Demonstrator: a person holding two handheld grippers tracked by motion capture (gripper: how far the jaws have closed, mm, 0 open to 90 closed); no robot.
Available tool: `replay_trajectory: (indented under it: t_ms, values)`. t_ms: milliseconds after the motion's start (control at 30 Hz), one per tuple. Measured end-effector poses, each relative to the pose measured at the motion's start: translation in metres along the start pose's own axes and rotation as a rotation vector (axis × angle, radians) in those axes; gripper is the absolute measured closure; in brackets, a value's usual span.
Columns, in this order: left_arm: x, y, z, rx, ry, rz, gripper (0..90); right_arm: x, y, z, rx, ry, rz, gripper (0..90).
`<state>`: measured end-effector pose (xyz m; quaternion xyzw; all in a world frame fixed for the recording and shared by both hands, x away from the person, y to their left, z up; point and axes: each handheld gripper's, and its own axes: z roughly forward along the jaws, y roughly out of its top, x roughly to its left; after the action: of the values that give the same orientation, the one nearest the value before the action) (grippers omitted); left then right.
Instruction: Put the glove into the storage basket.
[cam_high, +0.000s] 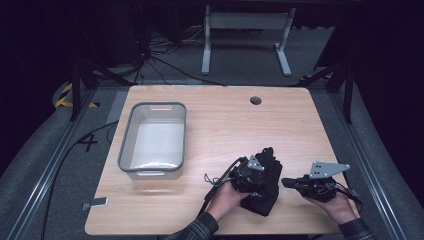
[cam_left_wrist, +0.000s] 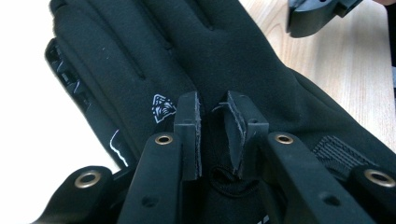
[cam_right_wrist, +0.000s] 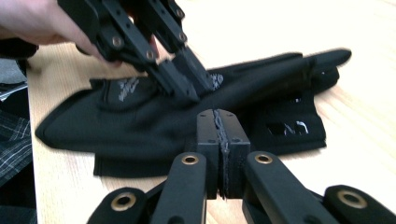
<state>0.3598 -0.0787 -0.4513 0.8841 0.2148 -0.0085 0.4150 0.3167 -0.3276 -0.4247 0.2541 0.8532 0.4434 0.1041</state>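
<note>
A pair of black gloves (cam_high: 269, 167) lies stacked near the table's front edge, right of centre. My left gripper (cam_high: 261, 176) comes down on the upper glove (cam_left_wrist: 224, 56) just below its small white logo. Its jaws stand nearly together, with a fold of the glove's fabric pinched between the pads (cam_left_wrist: 189, 135). From the right gripper view, the left gripper (cam_right_wrist: 194, 86) presses onto the gloves (cam_right_wrist: 261, 84). My right gripper (cam_high: 285, 182) hovers just right of the gloves. It is shut (cam_right_wrist: 219, 121), pads touching, with nothing between them.
A clear plastic bin with a grey rim (cam_high: 152, 106) stands at the table's left. A round cable hole (cam_high: 256, 100) sits near the far edge. A small grey clip (cam_high: 95, 203) lies at the front left corner. Bare wood (cam_high: 225, 130) lies between bin and gloves.
</note>
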Motion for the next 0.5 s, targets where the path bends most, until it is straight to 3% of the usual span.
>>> replay_trajectory:
  t_ms: [167, 367, 500]
  values:
    - [-0.002, 0.002, -0.004, -0.010, -0.001, 0.006, 72.2, 0.003, 0.004, 0.006, 0.002, 0.018, -0.005, 88.8]
    - [0.004, 0.000, -0.025, -0.053, 0.038, -0.004, 70.0, 0.003, 0.001, 0.019, 0.059, 0.023, -0.019, 88.9]
    - [0.012, -0.006, -0.032, -0.034, 0.040, -0.031, 65.9, -0.001, -0.009, 0.023, 0.114, 0.010, -0.010, 88.8]
